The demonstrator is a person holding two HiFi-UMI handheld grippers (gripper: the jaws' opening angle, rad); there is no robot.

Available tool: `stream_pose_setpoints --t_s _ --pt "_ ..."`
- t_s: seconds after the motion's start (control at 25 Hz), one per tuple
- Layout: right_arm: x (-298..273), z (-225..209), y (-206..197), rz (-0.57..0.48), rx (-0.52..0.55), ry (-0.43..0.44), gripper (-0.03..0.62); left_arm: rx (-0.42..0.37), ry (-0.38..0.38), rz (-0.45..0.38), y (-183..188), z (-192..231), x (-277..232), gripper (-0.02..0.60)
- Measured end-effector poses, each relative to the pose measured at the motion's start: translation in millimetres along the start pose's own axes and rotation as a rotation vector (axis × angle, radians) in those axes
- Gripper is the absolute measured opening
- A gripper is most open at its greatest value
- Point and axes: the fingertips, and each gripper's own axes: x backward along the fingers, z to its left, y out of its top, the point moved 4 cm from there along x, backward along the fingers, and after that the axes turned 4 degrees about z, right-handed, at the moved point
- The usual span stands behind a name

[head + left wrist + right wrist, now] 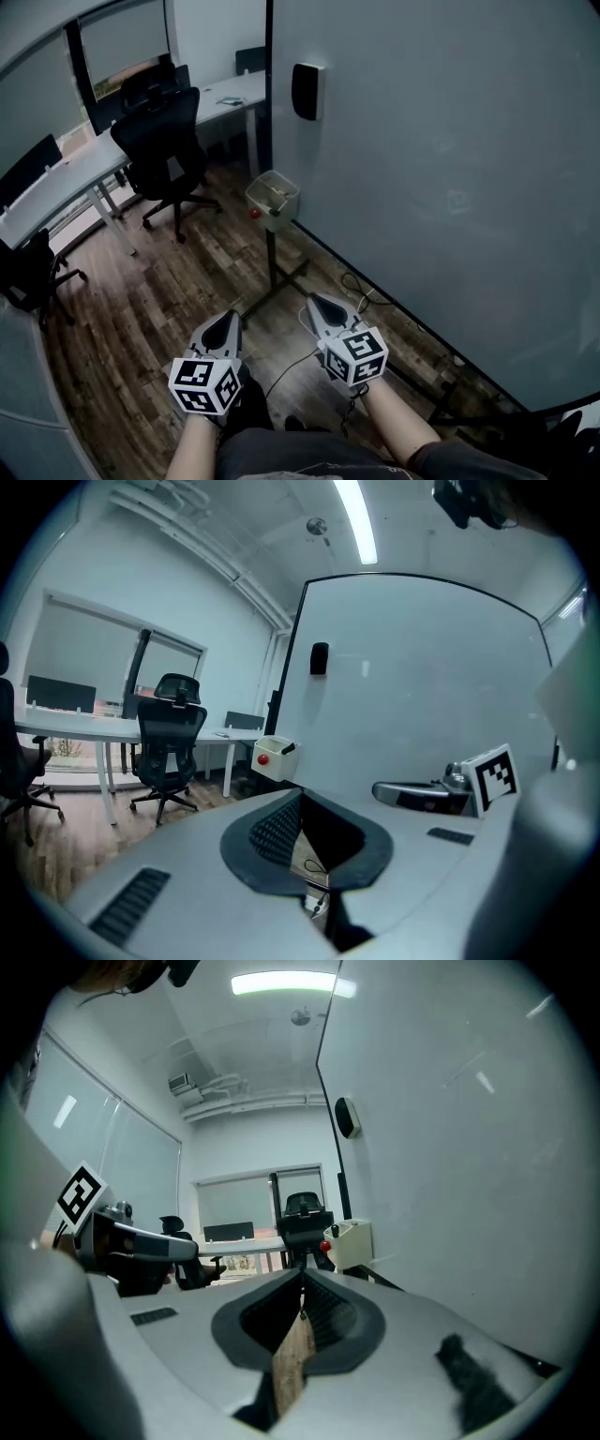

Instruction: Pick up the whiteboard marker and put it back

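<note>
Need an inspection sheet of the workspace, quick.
Surface: whiteboard upright; wood floor below.
Job's things: holder box on a stand by the board; the dark stick in it may be the marker.
Clutter: black eraser on the board.
Grippers: left gripper and right gripper shut, empty, held low.
Cables: cable loose on the floor at the board's foot.
Surroundings: office chair, desk.
</note>
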Motion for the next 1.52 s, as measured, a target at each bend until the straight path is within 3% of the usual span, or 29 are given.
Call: stream_pose_setpoints --t_s 0.84,1.16,1.52 --pt "-142 -44 37 -0.073 -0.049 -0.176 0.025 -0.047 -0.155 0.026 60 110 -129 0.014" --pt "-179 -47 34 -0.059 -0.067 -0.225 0.026 -0.071 -0.216 0.058 69 129 -165 0.014" --pt "-198 -54 40 -0.136 -0.079 -0.301 0.029 -0.085 -0.251 0.089 74 146 -190 0.014"
